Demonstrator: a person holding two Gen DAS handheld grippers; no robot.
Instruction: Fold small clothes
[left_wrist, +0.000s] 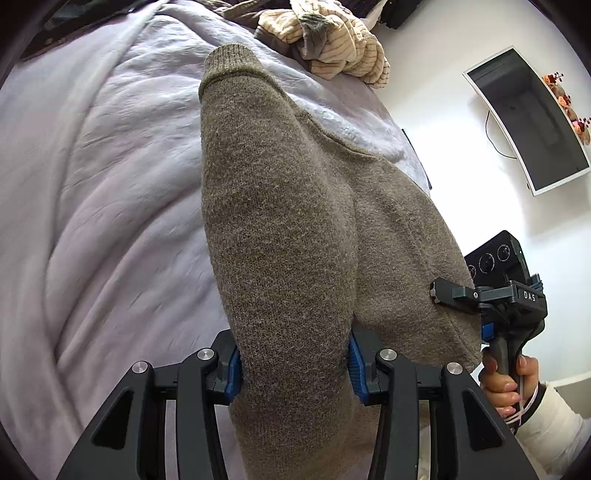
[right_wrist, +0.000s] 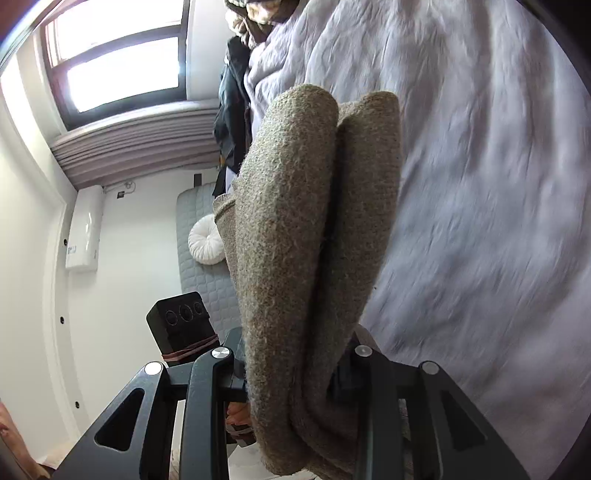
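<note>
Mid-fold. Left gripper (left_wrist: 295, 363) clamped on brown knit sweater (left_wrist: 280, 221); right gripper (right_wrist: 295, 373) clamped on its doubled edge. Sweater hangs over the lilac bed sheet (left_wrist: 92, 184), cuff at 12 o'clock. Next, likely: lay it flat on the bed, align edges, then release both.

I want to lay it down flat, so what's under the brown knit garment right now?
Under the brown knit garment spreads the wrinkled lavender bedsheet. Both the left gripper and right gripper clamp it. Whatever lies directly beneath the fabric is covered.
</note>
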